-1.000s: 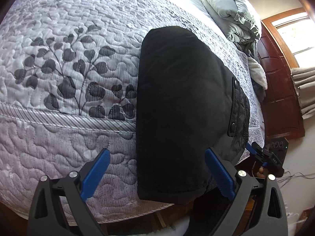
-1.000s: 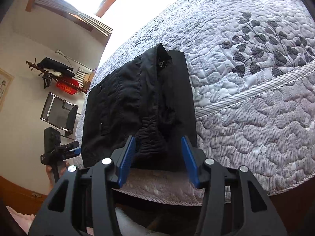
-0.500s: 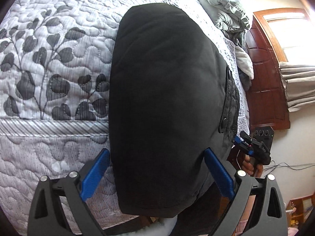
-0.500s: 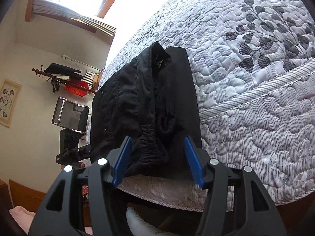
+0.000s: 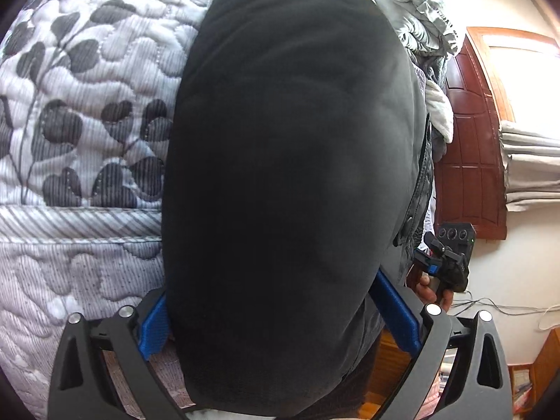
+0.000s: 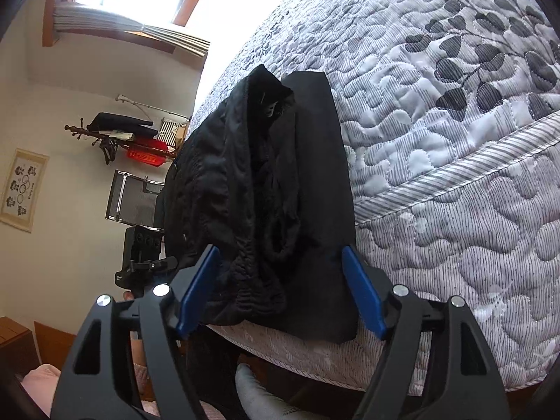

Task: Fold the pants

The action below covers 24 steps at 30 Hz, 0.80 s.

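Black folded pants (image 5: 290, 161) lie on the quilted bed near its edge and fill most of the left wrist view. My left gripper (image 5: 274, 322) is open, its blue pads (image 5: 154, 329) on either side of the near end of the fold. In the right wrist view the pants (image 6: 280, 175) show their gathered waistband end. My right gripper (image 6: 280, 292) straddles that end with its jaws opening, the cloth between them but not pinched. Each gripper also shows in the other's view: the right gripper (image 5: 444, 266) in a hand, and the left gripper (image 6: 147, 266).
The grey leaf-patterned quilt (image 5: 87, 133) covers the bed, with its edge (image 6: 315, 353) just below the pants. Grey bedding (image 5: 420, 17) is piled by a wooden door (image 5: 469, 161). A coat rack (image 6: 119, 136) and a chair (image 6: 133, 196) stand by the wall.
Both grippers have come down and closer to the pants, which now look larger. The right jaws have spread wider around the waistband end. The left jaws stay as wide as before.
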Tool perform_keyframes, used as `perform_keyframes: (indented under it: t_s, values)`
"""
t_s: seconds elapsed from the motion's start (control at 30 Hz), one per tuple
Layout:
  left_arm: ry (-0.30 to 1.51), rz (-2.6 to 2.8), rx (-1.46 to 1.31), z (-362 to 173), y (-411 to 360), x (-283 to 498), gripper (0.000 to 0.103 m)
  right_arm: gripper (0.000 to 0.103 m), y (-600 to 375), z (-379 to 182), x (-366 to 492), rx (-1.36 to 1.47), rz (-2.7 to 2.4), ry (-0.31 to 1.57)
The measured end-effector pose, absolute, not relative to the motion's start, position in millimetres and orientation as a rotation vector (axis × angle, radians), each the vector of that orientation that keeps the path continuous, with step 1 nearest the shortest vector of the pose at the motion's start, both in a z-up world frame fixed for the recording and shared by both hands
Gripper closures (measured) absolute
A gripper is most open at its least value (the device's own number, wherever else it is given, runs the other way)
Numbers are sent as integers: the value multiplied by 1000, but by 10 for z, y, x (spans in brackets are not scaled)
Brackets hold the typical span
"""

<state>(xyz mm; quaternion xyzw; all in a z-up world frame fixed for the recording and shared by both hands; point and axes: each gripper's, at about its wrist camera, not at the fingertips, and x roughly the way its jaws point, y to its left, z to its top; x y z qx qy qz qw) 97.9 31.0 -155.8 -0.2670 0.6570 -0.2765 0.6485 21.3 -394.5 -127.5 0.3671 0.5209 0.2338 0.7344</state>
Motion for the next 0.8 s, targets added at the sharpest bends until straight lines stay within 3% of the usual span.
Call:
perform_keyframes:
  t_s: [0.23, 0.5, 0.67, 0.8]
  values:
    - [1528, -637, -662, -1493, 247, 1071, 4, 21, -4003, -1435, 308, 838, 520, 1156]
    - [1570, -634, -720, -1617, 205, 1136, 3, 24, -3982, -1490, 466, 870, 587, 1165]
    - [1576, -607, -695, -1567, 88, 1136, 3, 35, -3945, -1465, 462, 847, 579, 1166]
    - [1553, -590, -672, -1477, -17, 1100, 3, 54, -3890, -1370, 377, 814, 567, 1123]
